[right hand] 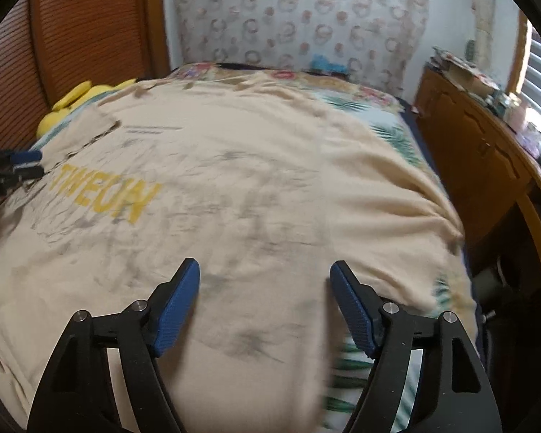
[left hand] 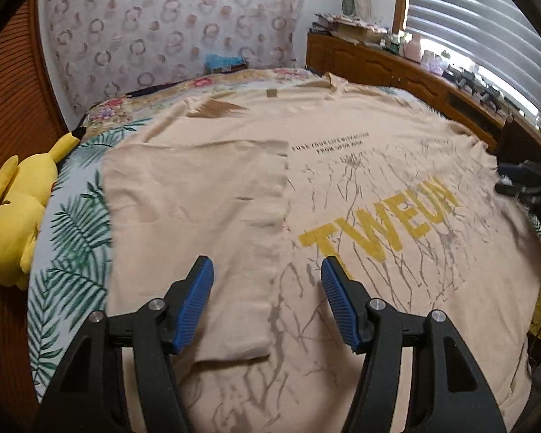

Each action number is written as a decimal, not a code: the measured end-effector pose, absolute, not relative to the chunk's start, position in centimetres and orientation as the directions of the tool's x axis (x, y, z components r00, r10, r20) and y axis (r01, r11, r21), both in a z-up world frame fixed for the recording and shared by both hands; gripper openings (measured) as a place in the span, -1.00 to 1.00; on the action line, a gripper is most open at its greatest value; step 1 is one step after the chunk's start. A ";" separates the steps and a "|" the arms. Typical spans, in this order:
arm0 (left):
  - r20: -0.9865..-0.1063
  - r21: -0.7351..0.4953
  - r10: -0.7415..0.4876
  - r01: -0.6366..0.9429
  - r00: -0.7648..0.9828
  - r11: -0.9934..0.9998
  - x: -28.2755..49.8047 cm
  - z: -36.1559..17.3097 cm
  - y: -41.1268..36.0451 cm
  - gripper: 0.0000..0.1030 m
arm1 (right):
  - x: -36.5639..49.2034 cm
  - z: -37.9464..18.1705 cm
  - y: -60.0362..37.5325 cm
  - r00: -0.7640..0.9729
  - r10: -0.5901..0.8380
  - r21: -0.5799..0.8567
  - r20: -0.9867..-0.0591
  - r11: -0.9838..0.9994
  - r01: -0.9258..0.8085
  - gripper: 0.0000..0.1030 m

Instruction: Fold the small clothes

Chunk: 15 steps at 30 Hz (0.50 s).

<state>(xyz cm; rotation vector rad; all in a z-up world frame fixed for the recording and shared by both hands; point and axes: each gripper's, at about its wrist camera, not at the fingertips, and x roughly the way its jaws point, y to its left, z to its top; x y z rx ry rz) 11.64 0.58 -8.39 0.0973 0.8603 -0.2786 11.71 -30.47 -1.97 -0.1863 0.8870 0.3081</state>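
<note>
- Here, a beige shirt lies flat on the bed, one side folded inward;
- left tool gapes open above it, empty;
- right tool likewise open, empty.

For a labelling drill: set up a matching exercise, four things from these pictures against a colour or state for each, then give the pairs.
Things
1. T-shirt
2. Plush toy
3. Left gripper
4. Cabinet

Colour or state
A. Yellow, lying at the bed's edge
B. Brown wood, beside the bed
C. Beige, spread on the bed, one side folded over
D. Open, nothing between the blue pads

Pairs: 1-C, 2-A, 3-D, 4-B
</note>
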 end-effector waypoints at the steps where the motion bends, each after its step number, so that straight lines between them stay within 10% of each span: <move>1: -0.763 -0.020 -0.197 0.282 0.616 0.959 11.7 -8.5 0.4 0.19 | 11.8 -1.8 -31.3 0.598 0.173 -0.039 -0.783 0.945 -0.324 0.43; 15: -0.777 -0.023 -0.217 0.318 0.591 0.948 12.0 -8.9 -0.4 0.43 | 14.7 -0.8 -41.2 0.626 0.083 -0.009 -0.775 0.990 -0.143 0.37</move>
